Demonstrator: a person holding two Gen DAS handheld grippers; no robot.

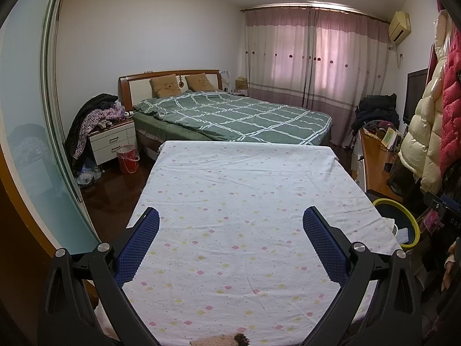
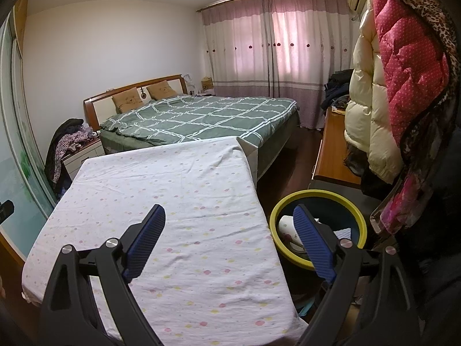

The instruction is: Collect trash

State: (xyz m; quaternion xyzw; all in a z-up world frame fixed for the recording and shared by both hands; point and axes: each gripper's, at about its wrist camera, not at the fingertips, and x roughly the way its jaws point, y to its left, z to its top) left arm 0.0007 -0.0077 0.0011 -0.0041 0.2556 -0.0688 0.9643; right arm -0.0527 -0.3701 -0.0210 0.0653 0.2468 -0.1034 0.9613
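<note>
Blue-padded fingers of my left gripper sat nearest the lens, jaws wide apart with nothing between them, hovering over the flower-print sheet that covered the work table. That sheet was bare in both views; I saw no trash on it.

My right gripper was likewise spread wide and empty. Its right finger overlapped the yellow-rimmed bin in the picture, but I judged it to be above and in front of the bin, not inside it.

Bin position: on the floor just beside the table's right edge, at about 3 o'clock in the left view and 2 o'clock in the right view. Presumably placed there so a gripper could drop things over the edge. Inside it lay a white printed paper item and a pale blue textured piece; I could not identify either more closely.

Farther off, at 12 o'clock, stood the bed with a green checked duvet; a red bucket at 10 o'clock by the nightstand.

Judgement: collection looked finished, or nearly so, with both tools idle and unloaded.
</note>
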